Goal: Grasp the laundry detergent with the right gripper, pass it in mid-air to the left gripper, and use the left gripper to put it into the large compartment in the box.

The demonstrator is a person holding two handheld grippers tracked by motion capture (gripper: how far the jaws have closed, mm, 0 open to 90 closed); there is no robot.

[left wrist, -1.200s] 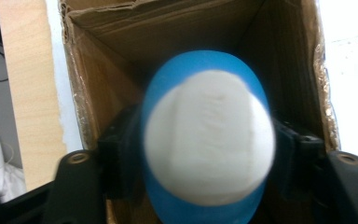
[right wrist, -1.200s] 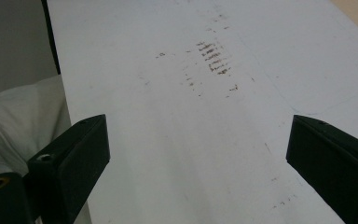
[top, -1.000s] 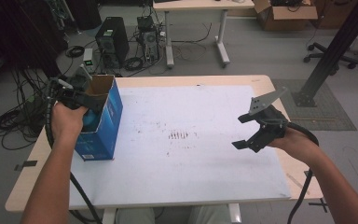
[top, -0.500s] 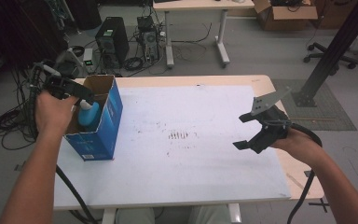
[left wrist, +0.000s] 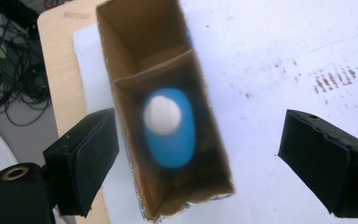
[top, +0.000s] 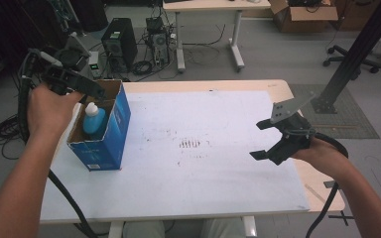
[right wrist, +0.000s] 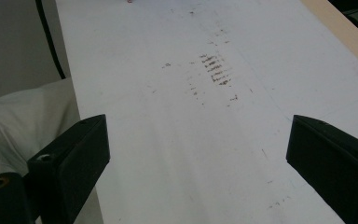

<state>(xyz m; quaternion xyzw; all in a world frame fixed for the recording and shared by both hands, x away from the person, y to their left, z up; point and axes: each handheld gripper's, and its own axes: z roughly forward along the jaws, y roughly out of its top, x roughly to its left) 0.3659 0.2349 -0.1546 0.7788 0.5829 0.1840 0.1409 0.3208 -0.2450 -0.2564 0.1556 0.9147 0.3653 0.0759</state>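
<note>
Black jaws of our left claw (left wrist: 196, 163) stand spread with nothing between the pads; they have just been opening. Directly below them we see the blue bottle (left wrist: 169, 127), white cap up, standing in the nearer compartment of the blue cardboard box (top: 110, 131), apart from both pads. Beyond it lies the box's second compartment. Well off to the side our right claw (top: 262, 140) hovers over the white sheet (top: 203, 188), jaws wide apart, gripping nothing, brown smudges (right wrist: 216, 70) ahead of it.
</note>
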